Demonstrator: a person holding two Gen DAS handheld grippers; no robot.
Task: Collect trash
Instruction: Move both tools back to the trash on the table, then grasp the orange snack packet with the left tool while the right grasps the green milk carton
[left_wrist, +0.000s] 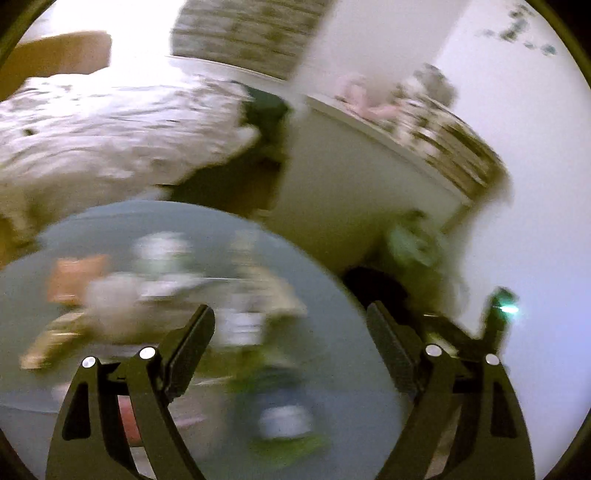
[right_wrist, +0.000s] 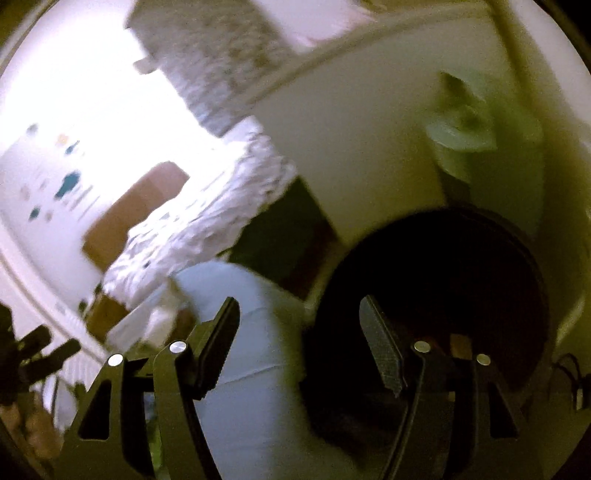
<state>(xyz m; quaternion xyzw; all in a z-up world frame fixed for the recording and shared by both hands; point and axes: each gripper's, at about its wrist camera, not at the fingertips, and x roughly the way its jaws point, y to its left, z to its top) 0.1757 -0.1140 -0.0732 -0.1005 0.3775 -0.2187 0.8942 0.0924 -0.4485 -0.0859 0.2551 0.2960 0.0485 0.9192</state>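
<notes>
two claws, both spread and empty. the left claw (left_wrist: 291, 325) hangs over a round grey table (left_wrist: 340, 295), its jaws wide apart with nothing between them. below and just ahead of its tips lies the trash (left_wrist: 177, 291): a blurred heap of pale crumpled paper and wrappers, an orange piece at the far left of the heap, and a green-and-white piece nearer the camera between the fingers. the picture is smeared, so single items cannot be told apart, nor the long axis of any one of them. the heap as a whole spreads from left to right across the table.

the right claw (right_wrist: 299, 325) is likewise parted and holds nothing. its right finger stands over the mouth of a dark round bin (right_wrist: 436, 288), whose inside is black; its left finger stands over the edge of the same grey table (right_wrist: 255, 332). the bin sits just beside the table, at the table's right, and shows in the left view as a dark patch past the rim.

judgement: the trash lies forward and slightly left of the left claw, which is the nearer one; the right claw is nearer the bin. the coming move is likely a reach down onto the heap with the left.

farther out: a bed (left_wrist: 110, 125) with a rumpled pale cover, a white cabinet (left_wrist: 354, 177) and a white wall.
</notes>
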